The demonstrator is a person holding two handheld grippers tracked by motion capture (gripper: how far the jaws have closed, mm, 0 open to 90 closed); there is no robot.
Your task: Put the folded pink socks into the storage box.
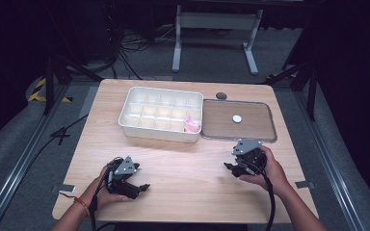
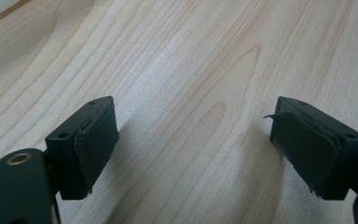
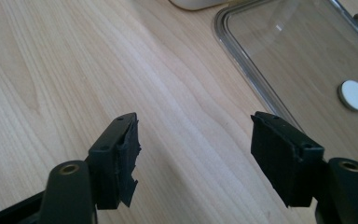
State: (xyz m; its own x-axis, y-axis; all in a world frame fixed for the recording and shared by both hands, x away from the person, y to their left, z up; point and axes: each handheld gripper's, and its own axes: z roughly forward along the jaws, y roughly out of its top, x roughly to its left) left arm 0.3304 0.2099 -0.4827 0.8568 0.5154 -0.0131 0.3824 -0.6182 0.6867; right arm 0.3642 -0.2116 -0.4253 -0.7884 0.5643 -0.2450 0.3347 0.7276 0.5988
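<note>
- Near the front of the pale wooden surface [image 1: 183,163], the right hand-held gripper [image 1: 232,168] stands wide and empty beside the clear flat lid [image 1: 238,120]
- Left hand-held gripper [image 1: 142,186] rests wide, empty
- Likely step: approaching the lid; next, grip its rim and carry it onto the white compartment box [image 1: 161,114]

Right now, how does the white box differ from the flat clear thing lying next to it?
The white box is deep, opaque and split into many compartments, one holding something pink. The clear lid is flat, see-through and undivided, with a small white disc at its middle. Both are rounded rectangles lying side by side on the wooden table.
</note>
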